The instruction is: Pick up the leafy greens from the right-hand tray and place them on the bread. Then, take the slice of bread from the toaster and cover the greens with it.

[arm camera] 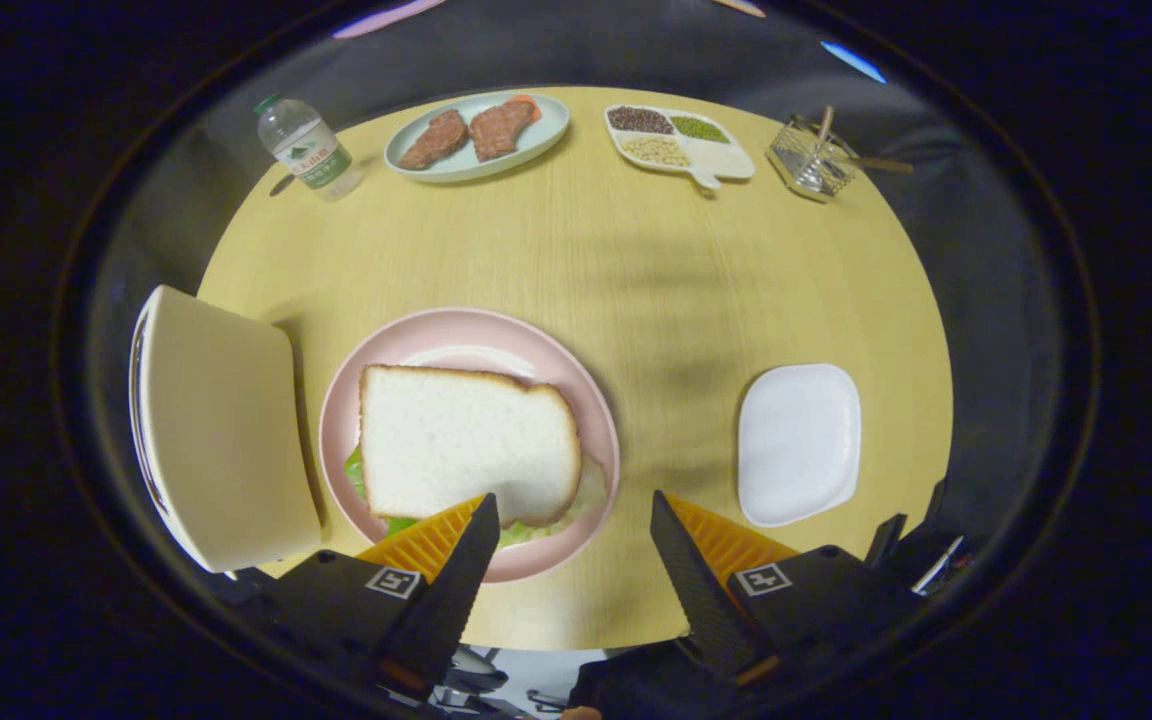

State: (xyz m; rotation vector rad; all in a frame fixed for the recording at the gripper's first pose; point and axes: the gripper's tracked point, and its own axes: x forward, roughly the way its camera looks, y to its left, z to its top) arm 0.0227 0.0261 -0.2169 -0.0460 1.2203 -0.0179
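The top slice of bread [468,445] lay on the pink plate [596,400] in the lower centre-left of the frame, with the leafy greens [356,475] peeking out from under its left and lower edges, so the sandwich looked assembled. The main risk from here seemed to be disturbing it: the gripper's [568,545] left finger sat over the plate's lower rim, just at the bread's lower edge, and a careless sideways pull could drag the slice off the greens or nudge the plate toward the toaster [221,430] standing just to its left. Whether that finger actually touched the bread was hard to tell from this angle. The fingers stood wide apart and held nothing, bare wooden table [636,280] showing between them. The white tray [798,443] at the lower right carried no greens. Farther off, along the upper part of the frame, sat a water bottle [306,148], a plate of meat [476,135], a divided dish of beans [678,143] and a small wire basket [816,160], all well clear of the gripper.
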